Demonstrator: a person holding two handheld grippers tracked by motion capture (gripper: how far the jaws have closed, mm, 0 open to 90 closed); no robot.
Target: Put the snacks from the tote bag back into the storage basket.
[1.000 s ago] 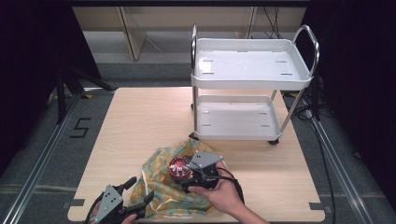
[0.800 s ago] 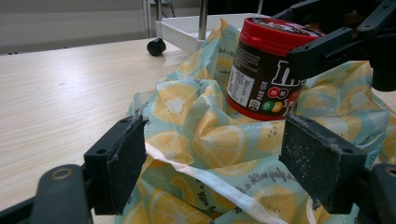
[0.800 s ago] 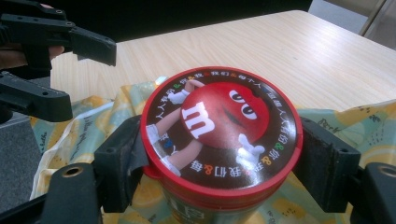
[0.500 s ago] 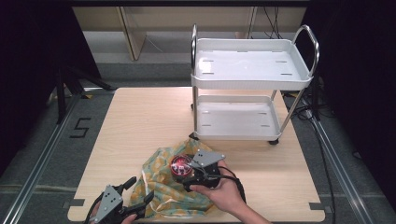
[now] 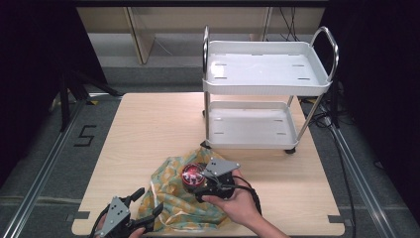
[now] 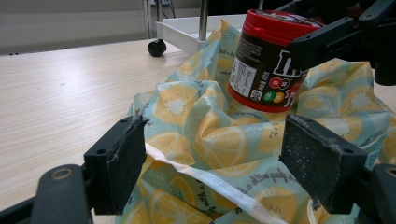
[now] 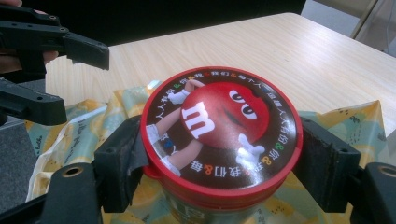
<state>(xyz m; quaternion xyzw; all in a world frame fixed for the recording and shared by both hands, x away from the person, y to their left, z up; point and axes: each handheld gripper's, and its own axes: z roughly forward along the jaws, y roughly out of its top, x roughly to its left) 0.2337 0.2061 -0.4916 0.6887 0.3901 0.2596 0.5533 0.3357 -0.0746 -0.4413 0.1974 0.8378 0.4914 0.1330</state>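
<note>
Jar (image 7: 219,140) clamped in right gripper (image 5: 200,181); left gripper (image 5: 143,208) open-jawed.

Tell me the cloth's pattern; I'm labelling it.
Pale teal cloth with yellow lemon slices, clearest in the left gripper view.

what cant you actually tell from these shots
- Jar base: the lemon-print cloth bunches round it in the left gripper view, so what it rests on is unclear.
- Jar label: right gripper jaw covers part of it; the small print is too small to read.
- Cart far wheels: hidden behind its lower shelf in the high view.
- Left gripper: its rear is cut off by the high view's bottom edge.
</note>
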